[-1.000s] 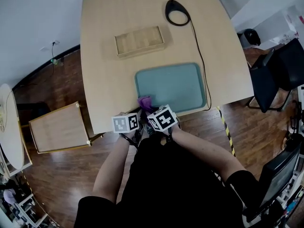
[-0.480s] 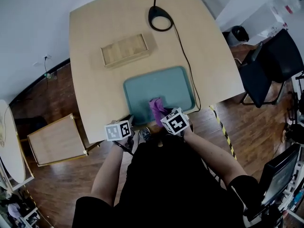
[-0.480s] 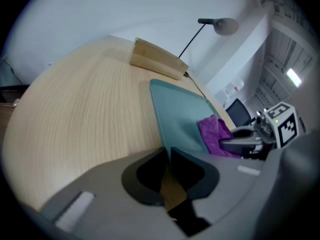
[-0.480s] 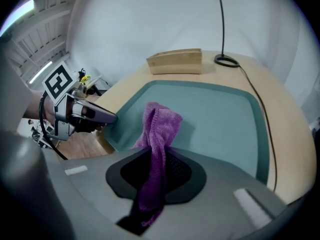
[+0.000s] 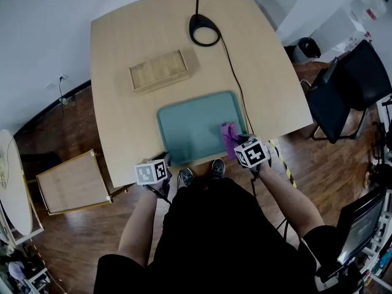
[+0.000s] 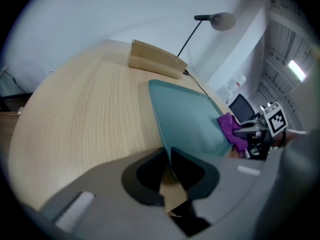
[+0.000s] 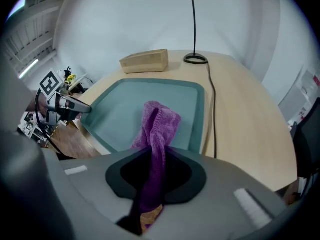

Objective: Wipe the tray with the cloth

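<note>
The teal tray (image 5: pixel 193 127) lies on the wooden table (image 5: pixel 122 115) near its front edge. My left gripper (image 5: pixel 163 160) is at the tray's near left corner; in the left gripper view its jaws (image 6: pixel 167 156) are shut on the tray's (image 6: pixel 185 114) thin rim. My right gripper (image 5: pixel 240 146) is over the tray's near right corner, shut on the purple cloth (image 5: pixel 229 136). In the right gripper view the cloth (image 7: pixel 160 121) runs up from between the jaws (image 7: pixel 156 159) and drapes onto the tray (image 7: pixel 125 109).
A wooden box (image 5: pixel 158 70) sits behind the tray. A lamp base (image 5: pixel 204 29) stands at the far edge, and its cable (image 5: pixel 236 78) runs along the tray's right side. A black chair (image 5: pixel 343 84) is on the right and a wooden crate (image 5: pixel 73 182) on the floor at left.
My right gripper has slid the cloth from the tray's near left part across to its near right corner. The left gripper has stayed at the near left corner.
</note>
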Tool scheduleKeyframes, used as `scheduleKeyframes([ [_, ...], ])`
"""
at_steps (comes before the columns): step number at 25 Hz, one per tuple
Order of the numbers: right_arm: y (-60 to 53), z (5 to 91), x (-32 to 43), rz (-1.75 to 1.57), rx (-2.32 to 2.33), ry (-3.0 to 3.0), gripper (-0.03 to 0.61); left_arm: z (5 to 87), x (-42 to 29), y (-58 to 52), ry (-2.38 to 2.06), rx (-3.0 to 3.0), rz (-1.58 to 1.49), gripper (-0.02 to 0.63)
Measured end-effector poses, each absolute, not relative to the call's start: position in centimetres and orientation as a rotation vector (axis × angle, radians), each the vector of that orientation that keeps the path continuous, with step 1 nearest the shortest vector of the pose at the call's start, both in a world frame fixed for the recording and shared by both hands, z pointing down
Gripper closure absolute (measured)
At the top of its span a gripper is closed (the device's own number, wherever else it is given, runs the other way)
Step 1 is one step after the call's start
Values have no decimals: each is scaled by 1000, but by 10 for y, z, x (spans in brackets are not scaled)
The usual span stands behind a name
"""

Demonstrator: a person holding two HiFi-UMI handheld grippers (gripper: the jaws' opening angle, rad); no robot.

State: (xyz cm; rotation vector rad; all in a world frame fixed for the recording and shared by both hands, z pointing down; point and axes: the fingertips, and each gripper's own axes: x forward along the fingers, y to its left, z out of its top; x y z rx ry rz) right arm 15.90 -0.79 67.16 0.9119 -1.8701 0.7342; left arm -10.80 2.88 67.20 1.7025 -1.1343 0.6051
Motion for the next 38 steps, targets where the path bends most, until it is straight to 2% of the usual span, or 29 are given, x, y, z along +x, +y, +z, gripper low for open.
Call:
scheduleKeyframes([
  [8,-15,673,200,741,949,-1819,520,669,-104,29,-1143,1712,646,549],
  [17,-24,663,190,731,929,-1883,522,672,-108,32,-1141,1698,611,549],
  [25,-125,620,178,361,851,-1980,522,665,-100,26,-1118,1712,681,541],
  [33,-188,588,55,-25,540,-2027,522,664,-96,25,-1116,1684,682,549],
  [38,-189,614,78,-192,427,-1922,522,662,-105,28,-1140,1681,673,550],
])
